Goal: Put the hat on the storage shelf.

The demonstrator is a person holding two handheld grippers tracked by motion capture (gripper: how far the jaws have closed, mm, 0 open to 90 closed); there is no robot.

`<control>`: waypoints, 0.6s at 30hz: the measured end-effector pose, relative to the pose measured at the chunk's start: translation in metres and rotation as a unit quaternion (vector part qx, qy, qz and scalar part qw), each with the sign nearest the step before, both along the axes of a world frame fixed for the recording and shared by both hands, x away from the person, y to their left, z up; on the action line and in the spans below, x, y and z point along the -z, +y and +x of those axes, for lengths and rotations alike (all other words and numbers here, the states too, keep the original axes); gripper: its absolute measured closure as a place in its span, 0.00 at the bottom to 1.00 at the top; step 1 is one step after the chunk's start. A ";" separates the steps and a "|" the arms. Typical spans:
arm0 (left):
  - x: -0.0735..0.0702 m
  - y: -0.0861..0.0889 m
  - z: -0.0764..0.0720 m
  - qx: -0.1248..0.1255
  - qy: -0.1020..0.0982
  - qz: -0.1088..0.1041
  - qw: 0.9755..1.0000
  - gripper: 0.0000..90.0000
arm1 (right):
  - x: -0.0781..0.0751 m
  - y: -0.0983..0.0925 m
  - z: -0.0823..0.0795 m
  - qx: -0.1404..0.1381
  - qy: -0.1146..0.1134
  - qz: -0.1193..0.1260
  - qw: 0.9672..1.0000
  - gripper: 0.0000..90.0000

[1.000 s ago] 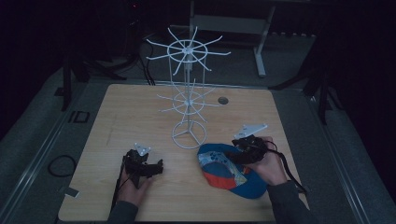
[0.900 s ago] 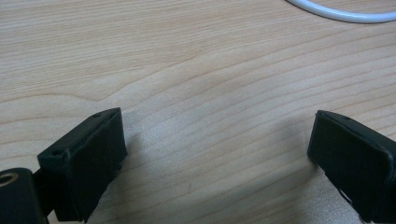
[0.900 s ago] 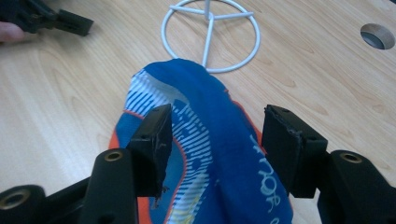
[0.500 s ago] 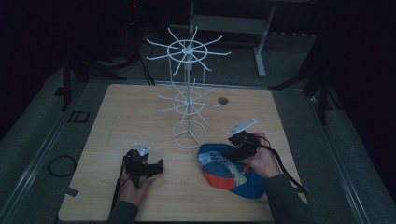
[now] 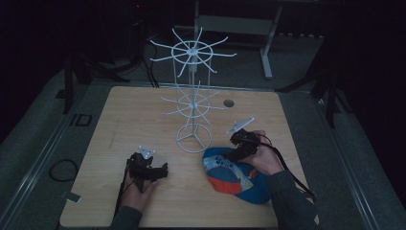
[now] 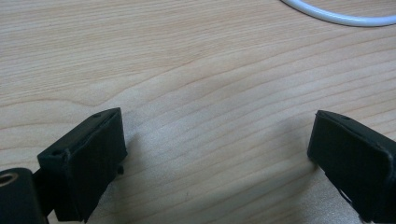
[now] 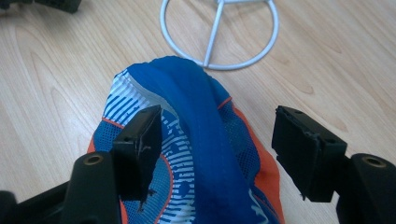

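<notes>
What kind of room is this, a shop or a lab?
Probably a lab or test room: a lone wooden table in a dark space, a bare white wire display rack, and one blue cap, with a person's hands working cabled tongs.

Cap [image 7: 205, 154] — bottom edge cut off

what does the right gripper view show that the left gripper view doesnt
Right gripper view alone: the blue, white and orange cap between the right gripper's jaws, which have just been opening and stand wide apart off its raised blue fold.

Left gripper view alone: the left gripper, jaws wide open over bare wood, nothing between them.

Both: the wooden table and the white rack's base ring.
</notes>
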State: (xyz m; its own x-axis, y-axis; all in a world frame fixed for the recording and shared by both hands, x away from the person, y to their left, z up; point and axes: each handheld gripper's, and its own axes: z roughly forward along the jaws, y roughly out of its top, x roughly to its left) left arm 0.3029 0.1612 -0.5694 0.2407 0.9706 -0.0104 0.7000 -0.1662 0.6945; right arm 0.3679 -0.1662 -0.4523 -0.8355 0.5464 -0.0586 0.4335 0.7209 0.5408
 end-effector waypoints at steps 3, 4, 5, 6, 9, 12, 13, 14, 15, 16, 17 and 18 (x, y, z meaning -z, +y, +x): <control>0.000 0.000 0.000 0.000 0.000 0.000 1.000 0.05 | 0.005 0.005 0.004 -0.007 0.013 -0.017 1.000 0.36; 0.000 0.000 0.000 0.000 0.000 0.000 1.000 0.05 | 0.005 0.005 0.004 -0.007 0.013 -0.017 1.000 0.36; 0.000 0.000 0.000 0.000 0.000 0.000 1.000 0.05 | 0.006 0.006 0.005 -0.011 0.013 -0.021 1.000 0.36; 0.000 0.000 0.000 0.000 0.000 0.000 1.000 0.05 | 0.008 0.008 0.006 -0.013 0.017 -0.027 0.999 0.36; 0.000 0.000 0.000 0.000 0.000 0.000 1.000 0.05 | 0.013 0.010 0.011 -0.013 0.028 -0.038 0.999 0.36; 0.000 0.000 0.000 0.000 0.000 0.000 1.000 0.05 | 0.016 0.012 0.013 -0.017 0.038 -0.045 0.998 0.34; 0.000 0.000 0.000 0.000 0.000 0.000 1.000 0.05 | 0.016 0.012 0.013 -0.017 0.042 -0.047 0.998 0.34; 0.000 0.000 0.000 0.000 0.000 0.000 1.000 0.05 | 0.018 0.014 0.014 -0.019 0.043 -0.052 0.998 0.34; 0.000 0.000 0.000 0.000 0.000 0.000 1.000 0.05 | 0.019 0.014 0.014 -0.019 0.046 -0.054 0.997 0.34; 0.000 0.000 0.000 0.000 0.000 0.000 1.000 0.05 | 0.019 0.014 0.014 -0.019 0.046 -0.054 0.997 0.34; 0.000 0.000 0.000 0.000 0.000 0.000 1.000 0.05 | 0.021 0.016 0.015 -0.019 0.049 -0.061 0.997 0.34; 0.000 0.000 0.000 0.000 0.000 0.000 1.000 0.05 | 0.021 0.016 0.015 -0.019 0.049 -0.061 0.997 0.34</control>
State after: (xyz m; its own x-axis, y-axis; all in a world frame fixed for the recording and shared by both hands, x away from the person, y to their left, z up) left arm 0.3029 0.1612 -0.5694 0.2406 0.9706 -0.0106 0.7003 -0.1660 0.6942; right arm 0.3827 -0.1504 -0.4737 -0.8603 0.5081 -0.0403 0.4508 0.7953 0.4053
